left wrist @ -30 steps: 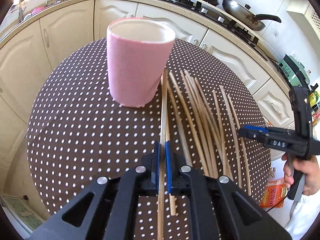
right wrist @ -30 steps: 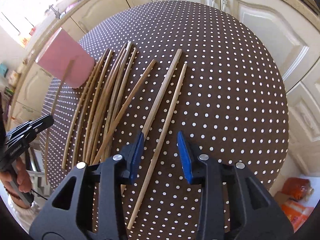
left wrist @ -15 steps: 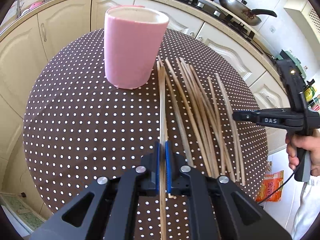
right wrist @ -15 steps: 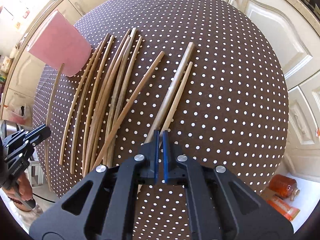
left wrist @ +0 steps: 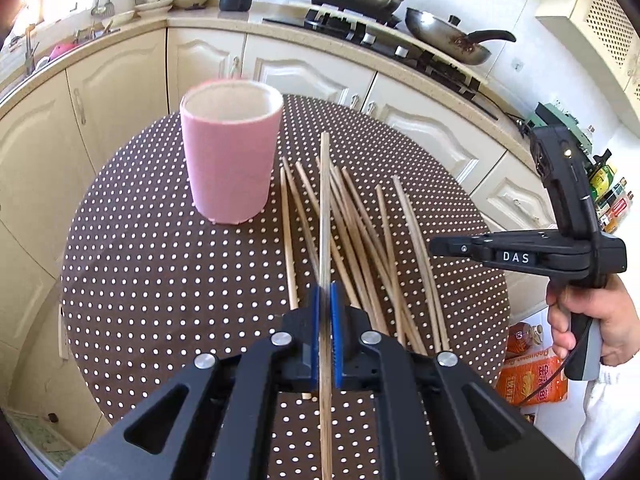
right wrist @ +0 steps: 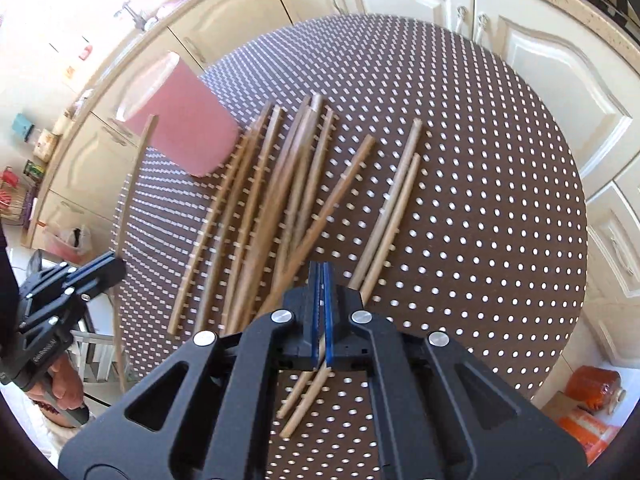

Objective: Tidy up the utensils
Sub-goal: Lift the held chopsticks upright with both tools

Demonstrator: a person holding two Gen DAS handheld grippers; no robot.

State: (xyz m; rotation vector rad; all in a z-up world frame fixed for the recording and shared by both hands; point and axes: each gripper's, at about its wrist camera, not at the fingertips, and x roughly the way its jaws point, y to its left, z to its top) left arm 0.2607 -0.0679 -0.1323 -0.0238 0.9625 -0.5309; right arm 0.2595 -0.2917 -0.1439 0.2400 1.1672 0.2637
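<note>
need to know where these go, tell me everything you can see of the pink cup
The pink cup is a plain cylinder with no handle, matte pink outside, off-white inside with a thick pale rim. Its material looks soft or felt-like, though that is uncertain. It stands upright and open-topped on the brown polka-dot tablecloth, toward the far side, left of the loose chopsticks. What can be seen of its inside looks empty. Neither gripper touches it; whether the nearest chopstick touches its base cannot be told.
</note>
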